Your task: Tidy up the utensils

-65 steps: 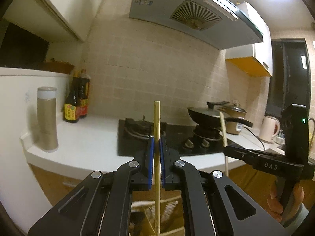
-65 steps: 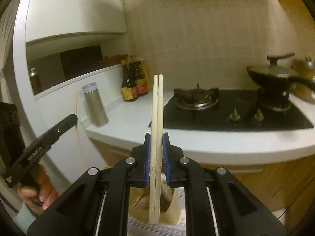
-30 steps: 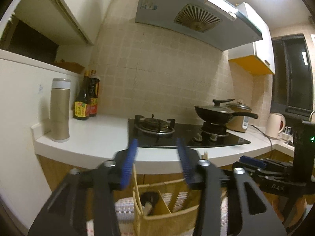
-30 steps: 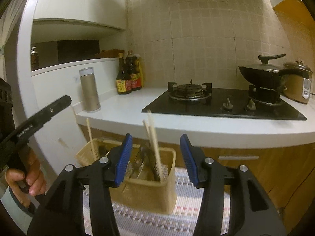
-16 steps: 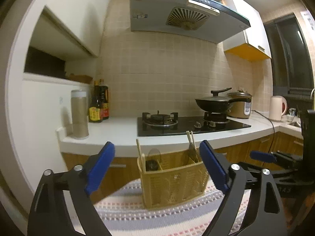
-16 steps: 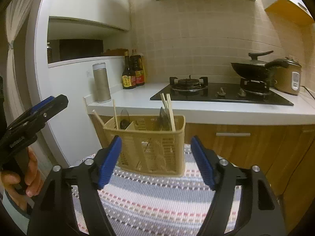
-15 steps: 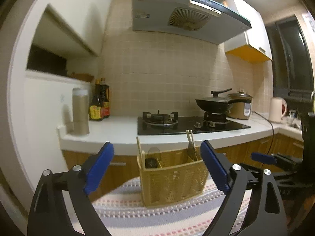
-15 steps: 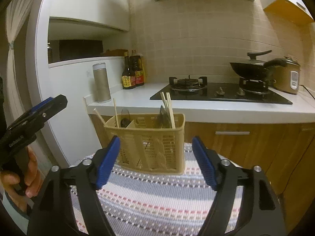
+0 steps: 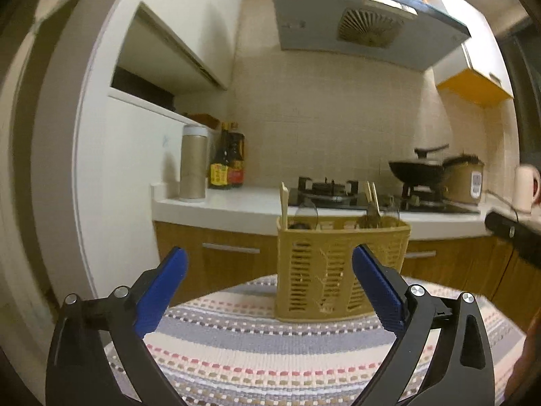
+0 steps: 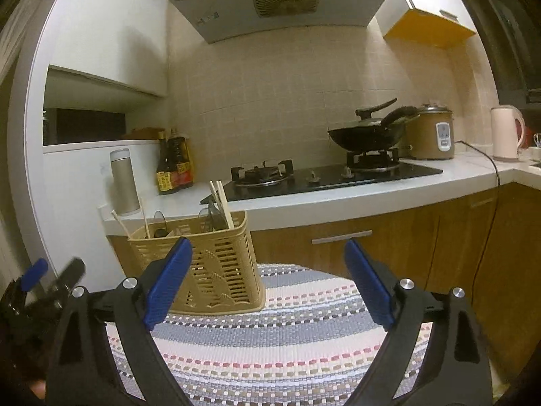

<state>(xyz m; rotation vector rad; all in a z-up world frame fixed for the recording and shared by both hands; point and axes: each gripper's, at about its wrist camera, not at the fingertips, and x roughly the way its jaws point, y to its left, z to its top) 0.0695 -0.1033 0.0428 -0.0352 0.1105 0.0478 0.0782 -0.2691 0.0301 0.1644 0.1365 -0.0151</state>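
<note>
Both grippers are hanging empty over a striped woven mat covering a small table in a kitchen: the left gripper and the right gripper are each spreading their blue-padded jaws, with nothing between them. The task's thing, a yellow slotted utensil basket, is standing upright near the mat's far edge, toward its left side in the right wrist view. Wooden chopsticks are leaning out of its right-hand compartment, a single stick is rising from the left-hand one, and what look like spoon bowls are showing above the rim; the contents lower down are hidden by the walls. No loose utensil is lying on the visible mat, so the sorting appears close to finished. Doing this step well probably means keeping both pairs of jaws clear of the light basket, which a nudge could tip or slide, while checking for any piece out of sight.
</note>
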